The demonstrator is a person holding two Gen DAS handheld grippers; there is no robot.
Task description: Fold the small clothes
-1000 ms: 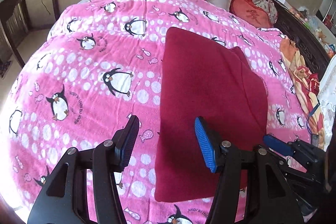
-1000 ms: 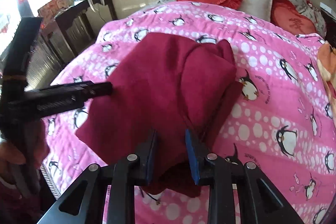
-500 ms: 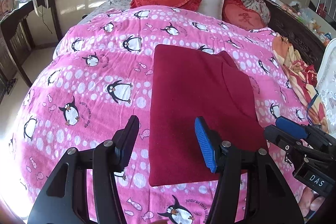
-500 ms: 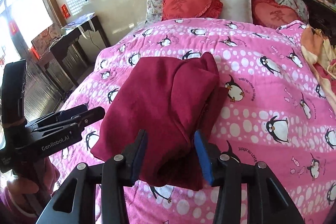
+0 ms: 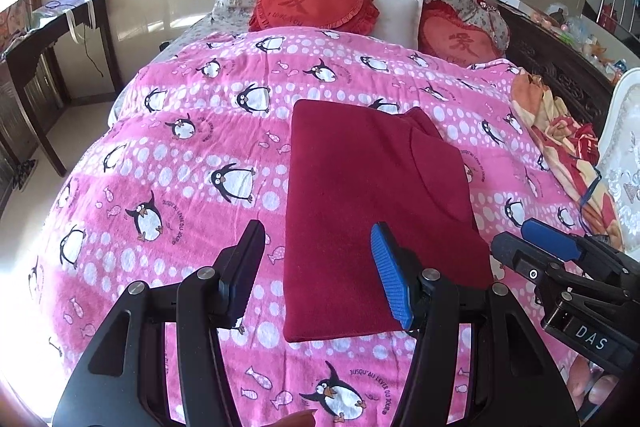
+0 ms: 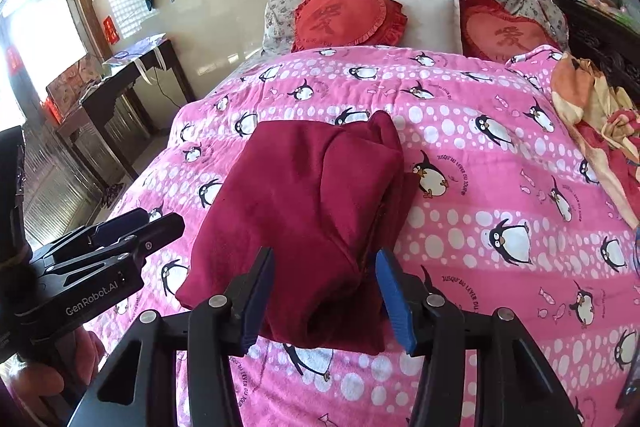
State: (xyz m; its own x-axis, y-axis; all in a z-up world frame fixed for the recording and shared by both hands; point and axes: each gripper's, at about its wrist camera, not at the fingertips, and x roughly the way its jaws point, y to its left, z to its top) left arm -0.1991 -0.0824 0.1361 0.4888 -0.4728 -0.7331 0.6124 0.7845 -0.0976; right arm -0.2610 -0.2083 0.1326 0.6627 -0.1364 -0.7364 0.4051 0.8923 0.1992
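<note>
Folded red garment [image 5: 372,211] flat on pink blanket [image 5: 168,163], left hand-held gripper [image 5: 316,279] released above its near edge, right hand-held gripper [image 6: 324,291] released, empty, above its near end

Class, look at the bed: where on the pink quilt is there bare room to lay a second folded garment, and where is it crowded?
Free: the pink quilt left of the folded red garment, and between it and the pillows. Crowded: the right edge, by the orange blanket.

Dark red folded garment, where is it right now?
The dark red folded garment lies flat on the pink penguin blanket, just ahead of both open grippers, toward the bed's near end, well short of the red heart cushions.
</note>
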